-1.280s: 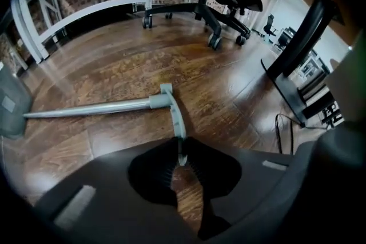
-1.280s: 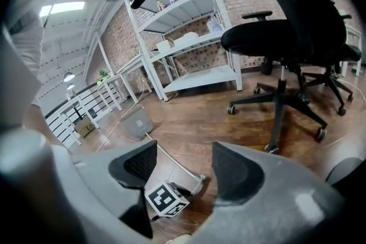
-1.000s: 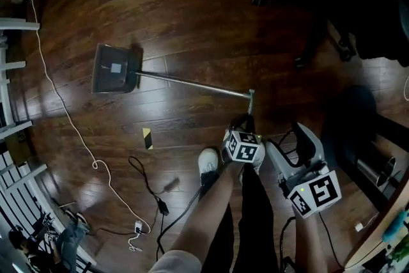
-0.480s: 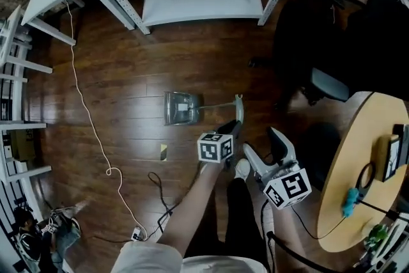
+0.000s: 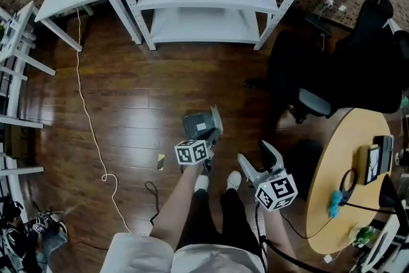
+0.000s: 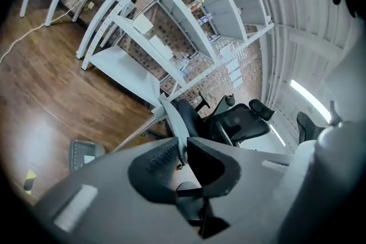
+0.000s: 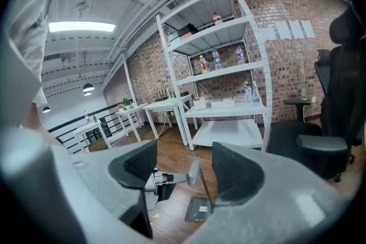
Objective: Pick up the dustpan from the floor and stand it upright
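Gripped dustpan point(image 5: 199, 123) by its handle tip in clenched left tool point(image 5: 209, 137), pan end low near the floor point(image 5: 128, 112), just ahead of the feet point(image 5: 234, 179). Carried right tool point(image 5: 257, 160) released and empty alongside.

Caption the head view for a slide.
Left gripper grips the dustpan by its handle; right gripper open beside it.

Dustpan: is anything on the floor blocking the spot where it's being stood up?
Nothing visible. The dustpan, held by the left gripper, has bare wooden floor around it; a small yellow marker lies well apart.
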Action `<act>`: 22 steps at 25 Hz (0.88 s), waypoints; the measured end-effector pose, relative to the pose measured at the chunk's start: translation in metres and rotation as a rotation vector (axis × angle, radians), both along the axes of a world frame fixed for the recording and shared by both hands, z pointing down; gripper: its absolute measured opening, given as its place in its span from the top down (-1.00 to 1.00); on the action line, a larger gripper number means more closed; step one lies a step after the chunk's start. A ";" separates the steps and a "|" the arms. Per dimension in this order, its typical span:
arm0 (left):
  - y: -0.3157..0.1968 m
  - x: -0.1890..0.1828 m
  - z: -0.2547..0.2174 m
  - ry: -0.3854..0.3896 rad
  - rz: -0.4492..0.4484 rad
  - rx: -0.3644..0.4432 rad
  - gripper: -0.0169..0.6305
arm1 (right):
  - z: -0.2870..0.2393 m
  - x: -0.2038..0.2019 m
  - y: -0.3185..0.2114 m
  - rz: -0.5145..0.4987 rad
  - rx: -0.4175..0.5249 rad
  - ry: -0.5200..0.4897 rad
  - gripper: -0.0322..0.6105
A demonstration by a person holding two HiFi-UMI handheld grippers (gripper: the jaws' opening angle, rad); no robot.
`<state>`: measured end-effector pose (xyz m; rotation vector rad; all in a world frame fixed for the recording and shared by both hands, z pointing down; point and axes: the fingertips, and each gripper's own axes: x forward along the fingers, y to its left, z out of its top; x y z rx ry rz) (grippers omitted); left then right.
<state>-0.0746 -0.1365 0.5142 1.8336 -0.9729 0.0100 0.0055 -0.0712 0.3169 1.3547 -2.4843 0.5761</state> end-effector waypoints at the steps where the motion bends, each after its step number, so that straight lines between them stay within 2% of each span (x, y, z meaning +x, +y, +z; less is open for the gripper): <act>1: 0.005 0.000 0.003 0.011 -0.019 -0.019 0.77 | 0.000 -0.003 0.008 -0.001 -0.007 0.016 0.00; 2: 0.006 -0.002 0.005 0.021 -0.049 -0.036 0.91 | -0.002 -0.005 0.015 -0.004 -0.007 0.031 0.00; 4: 0.000 -0.004 0.008 0.033 -0.105 -0.052 0.91 | -0.010 -0.008 0.020 -0.013 0.003 0.040 0.00; 8: 0.005 -0.007 -0.002 0.029 -0.155 -0.041 0.91 | -0.030 0.000 0.038 -0.027 0.017 0.002 0.00; 10: 0.021 -0.014 -0.018 0.004 -0.181 -0.012 0.91 | -0.040 0.009 0.055 -0.046 0.030 -0.014 0.00; 13: 0.070 -0.033 -0.051 -0.079 -0.225 0.050 0.91 | -0.061 0.021 0.093 -0.080 0.068 -0.051 0.00; 15: 0.114 -0.038 -0.085 -0.137 -0.240 0.121 0.86 | -0.080 0.030 0.125 -0.110 0.123 -0.073 0.00; 19: 0.221 -0.015 -0.185 -0.312 -0.236 0.373 0.70 | -0.117 0.071 0.207 -0.135 0.251 -0.134 0.00; 22: 0.330 0.012 -0.257 -0.449 -0.295 0.521 0.57 | -0.131 0.100 0.282 -0.152 0.252 -0.208 0.00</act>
